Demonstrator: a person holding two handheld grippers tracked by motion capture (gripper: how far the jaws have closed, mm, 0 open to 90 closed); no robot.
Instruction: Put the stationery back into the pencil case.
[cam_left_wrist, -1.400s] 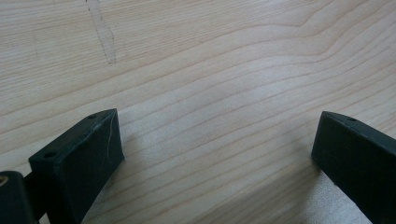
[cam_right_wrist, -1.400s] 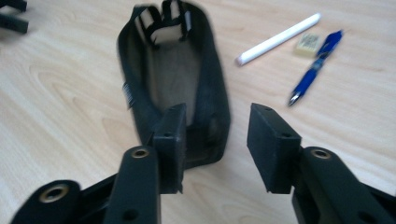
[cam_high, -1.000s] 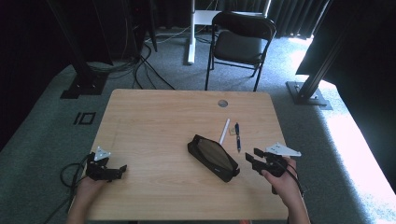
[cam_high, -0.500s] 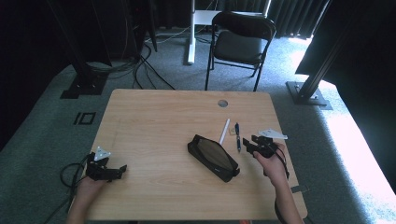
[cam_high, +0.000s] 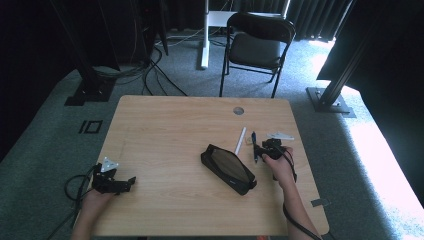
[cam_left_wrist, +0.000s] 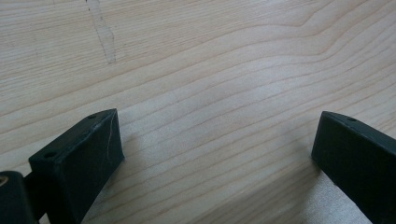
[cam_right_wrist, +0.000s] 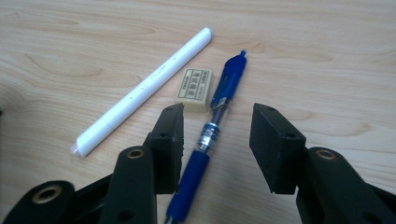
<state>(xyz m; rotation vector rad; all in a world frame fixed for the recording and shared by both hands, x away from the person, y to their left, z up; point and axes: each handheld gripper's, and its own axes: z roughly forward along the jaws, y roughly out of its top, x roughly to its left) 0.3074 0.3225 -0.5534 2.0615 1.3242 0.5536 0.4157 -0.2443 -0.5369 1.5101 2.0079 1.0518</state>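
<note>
Blue pen (cam_right_wrist: 215, 135) lies near the table's (cam_high: 165, 125) right edge between my right gripper's (cam_right_wrist: 217, 140) parted jaws, and I judge closing may nudge the eraser (cam_right_wrist: 193, 89) touching it, while my left gripper (cam_left_wrist: 217, 154) rests wide open, empty.

Black folding chair (cam_high: 260, 45) beyond wooden table (cam_high: 165, 130)

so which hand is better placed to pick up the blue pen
Right. The right gripper is open with its jaws straddling the blue pen. The left gripper sits at the table's far left edge over bare wood.
</note>
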